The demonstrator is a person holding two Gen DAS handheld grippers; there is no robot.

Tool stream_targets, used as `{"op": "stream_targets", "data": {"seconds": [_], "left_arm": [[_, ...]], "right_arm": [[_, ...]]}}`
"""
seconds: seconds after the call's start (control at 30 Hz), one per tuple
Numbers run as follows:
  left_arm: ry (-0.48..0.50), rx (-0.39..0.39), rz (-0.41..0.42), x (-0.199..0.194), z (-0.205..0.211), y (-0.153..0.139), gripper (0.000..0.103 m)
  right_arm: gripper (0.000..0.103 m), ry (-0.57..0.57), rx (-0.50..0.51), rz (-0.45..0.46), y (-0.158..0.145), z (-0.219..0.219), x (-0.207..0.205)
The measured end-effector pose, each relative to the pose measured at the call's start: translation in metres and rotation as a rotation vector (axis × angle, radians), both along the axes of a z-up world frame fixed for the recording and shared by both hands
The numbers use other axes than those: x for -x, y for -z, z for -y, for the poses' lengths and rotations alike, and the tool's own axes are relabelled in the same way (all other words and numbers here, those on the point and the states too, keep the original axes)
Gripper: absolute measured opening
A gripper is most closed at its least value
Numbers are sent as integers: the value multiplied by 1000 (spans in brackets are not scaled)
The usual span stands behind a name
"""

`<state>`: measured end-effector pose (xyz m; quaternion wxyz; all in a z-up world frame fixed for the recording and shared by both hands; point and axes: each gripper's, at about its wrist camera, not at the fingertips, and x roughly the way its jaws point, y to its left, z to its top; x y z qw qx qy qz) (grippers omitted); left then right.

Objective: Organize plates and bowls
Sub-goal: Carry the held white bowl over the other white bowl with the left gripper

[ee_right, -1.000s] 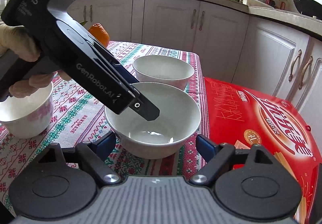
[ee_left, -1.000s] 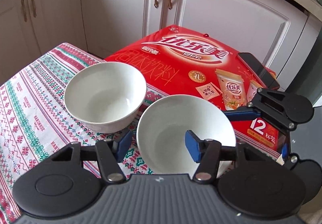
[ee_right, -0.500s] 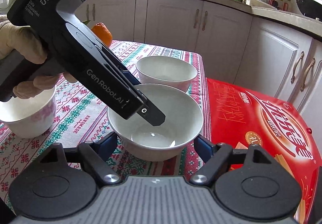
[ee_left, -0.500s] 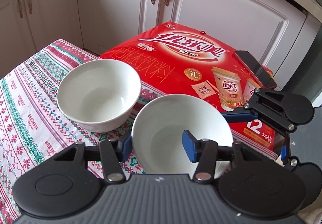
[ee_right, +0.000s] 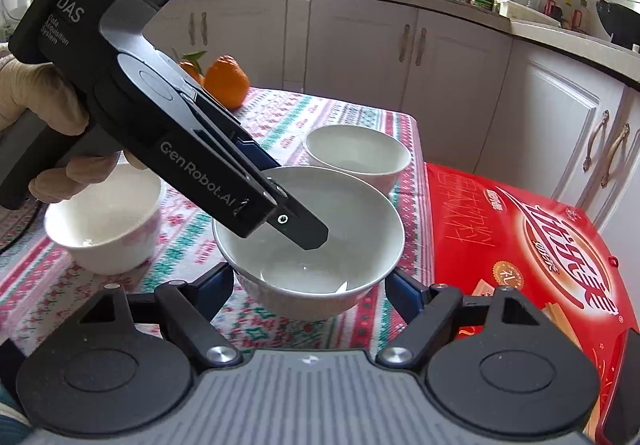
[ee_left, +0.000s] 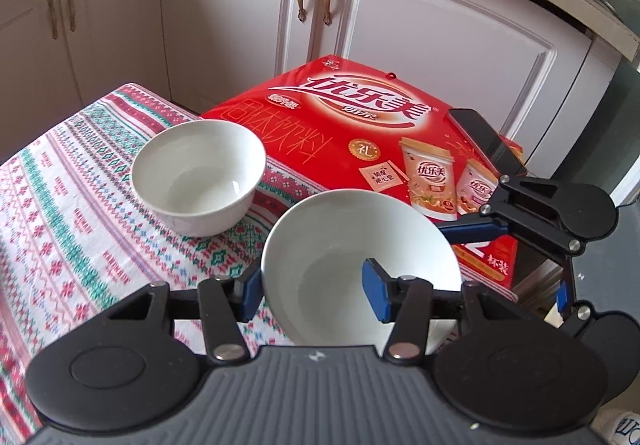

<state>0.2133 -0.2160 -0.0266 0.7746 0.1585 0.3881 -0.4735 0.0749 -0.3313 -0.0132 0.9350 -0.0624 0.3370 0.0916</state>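
Since the earlier frame the near white bowl has risen off the tablecloth and now hangs tilted, clear of the counter. The left gripper pinches its rim: one blue pad lies inside the bowl, the other against the outer wall. The right gripper has its jaws spread on either side of the bowl's base; whether the pads touch the bowl cannot be told. In the right wrist view a gloved hand holds the left gripper's handle.

Beyond, a second white bowl stands upright on the tablecloth, well apart from the lifted one. A pink-patterned bowl sits at the near left. To the right lies a red drink carton, with a dark phone on its far right edge. An orange rests at the counter's far end.
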Motion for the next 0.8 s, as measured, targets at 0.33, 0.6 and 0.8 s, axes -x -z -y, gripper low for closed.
{"op": "stream_targets", "data": {"seconds": [0.33,0.6,0.8], "left_arm": [[-75,19,38,23,-39,-23,51],[-154,46,73,31,-79,-41,51],[-214,44,89,31,-106,-42,51]], "right_arm": [[86,-78,-4,35,-24,-27,17],[86,-155,-13,65,-38,-53,14],[86,-215,-15,66,-41,-77,9]]}}
